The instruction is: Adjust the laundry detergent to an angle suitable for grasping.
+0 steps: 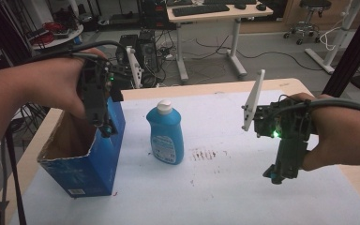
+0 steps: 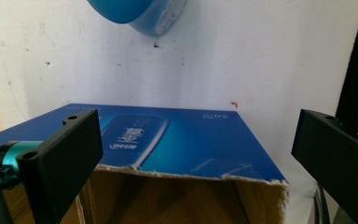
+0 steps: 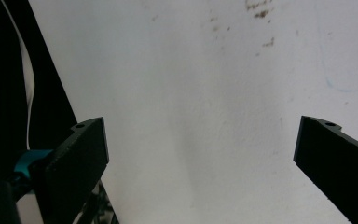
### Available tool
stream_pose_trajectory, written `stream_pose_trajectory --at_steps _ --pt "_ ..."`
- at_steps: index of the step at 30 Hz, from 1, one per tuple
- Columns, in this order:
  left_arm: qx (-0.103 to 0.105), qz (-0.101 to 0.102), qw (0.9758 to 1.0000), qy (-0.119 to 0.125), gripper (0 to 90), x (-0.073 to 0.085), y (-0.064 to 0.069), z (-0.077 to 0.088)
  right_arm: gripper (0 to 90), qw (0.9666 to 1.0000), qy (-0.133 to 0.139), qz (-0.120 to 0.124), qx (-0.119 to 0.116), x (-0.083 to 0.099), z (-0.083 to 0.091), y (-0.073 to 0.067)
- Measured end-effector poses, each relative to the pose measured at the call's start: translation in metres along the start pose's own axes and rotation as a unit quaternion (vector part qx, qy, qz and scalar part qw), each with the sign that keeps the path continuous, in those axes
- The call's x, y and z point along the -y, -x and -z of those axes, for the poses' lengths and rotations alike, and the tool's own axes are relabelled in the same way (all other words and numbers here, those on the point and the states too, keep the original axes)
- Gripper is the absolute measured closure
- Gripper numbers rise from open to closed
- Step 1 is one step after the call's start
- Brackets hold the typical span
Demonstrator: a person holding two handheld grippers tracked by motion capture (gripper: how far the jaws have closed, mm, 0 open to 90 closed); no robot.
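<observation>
Nearest the high camera, the person's forearms come in low at both edges, and the right gripper [image 1: 277, 178] hangs over the white table cover [image 1: 243, 187] at the near right, nose down, its jaws wide apart with nothing between them; its own view looks straight onto bare white cover with a few brown specks toward the top. Over on the left, the open blue cardboard box [image 1: 82, 161] stands at the near left corner of the cover, mouth up, its long axis running away from the person. The left gripper [image 1: 107, 130] hovers above the box's far right rim, pointing down, jaws spread wide and empty. Its own view gives what the high camera can't: the torn, ragged top edge of the box wall [image 2: 191, 175], the brown inside below it, and printed lettering on the blue face, with the bottle's round base [image 2: 140, 14] peeking in at the top. That blue bottle [image 1: 166, 136] with its white cap stands upright just beside the box, at the middle of the table, apart from both grippers. A patch of brown stains [image 1: 208, 153] lies right of the bottle. Farther back, a desk with a keyboard [image 1: 200, 9] and a wheeled stool [image 1: 309, 18] stand on the floor.
</observation>
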State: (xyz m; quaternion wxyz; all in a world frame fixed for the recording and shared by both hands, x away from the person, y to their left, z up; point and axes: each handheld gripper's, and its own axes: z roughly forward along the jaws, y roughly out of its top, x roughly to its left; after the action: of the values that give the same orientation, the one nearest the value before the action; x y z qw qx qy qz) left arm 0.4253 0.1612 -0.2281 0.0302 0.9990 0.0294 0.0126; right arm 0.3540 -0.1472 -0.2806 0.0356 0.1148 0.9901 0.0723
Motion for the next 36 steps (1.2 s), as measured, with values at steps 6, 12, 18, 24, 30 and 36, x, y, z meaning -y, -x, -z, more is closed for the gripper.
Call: stream_pose_trajectory --at_steps 6,12,18,24,30,36 --pt "-0.004 -0.003 1.0000 -0.004 1.8 0.001 0.011 0.006 2.1 0.9968 0.074 -0.027 0.016 -0.009 0.003 0.005" --pt "-0.007 -0.006 0.9999 -0.005 1.8 0.001 0.018 0.011 2.0 0.9804 0.181 -0.070 0.031 -0.025 -0.003 0.011" --pt "-0.006 -0.006 1.0000 -0.004 1.8 -0.001 0.021 0.013 2.0 0.9614 0.258 -0.086 0.044 -0.041 -0.017 0.015" --pt "-0.007 -0.008 0.9999 -0.001 1.8 -0.001 0.022 0.013 2.0 0.9497 0.293 -0.105 0.033 -0.052 -0.027 0.022" --pt "-0.007 -0.006 1.0000 -0.002 1.8 0.002 0.021 0.013 2.0 0.9468 0.300 -0.113 0.030 -0.057 -0.036 0.027" --pt "-0.007 -0.008 0.9999 -0.002 1.8 0.002 0.020 0.012 2.0 0.9404 0.314 -0.126 0.036 -0.064 -0.043 0.030"
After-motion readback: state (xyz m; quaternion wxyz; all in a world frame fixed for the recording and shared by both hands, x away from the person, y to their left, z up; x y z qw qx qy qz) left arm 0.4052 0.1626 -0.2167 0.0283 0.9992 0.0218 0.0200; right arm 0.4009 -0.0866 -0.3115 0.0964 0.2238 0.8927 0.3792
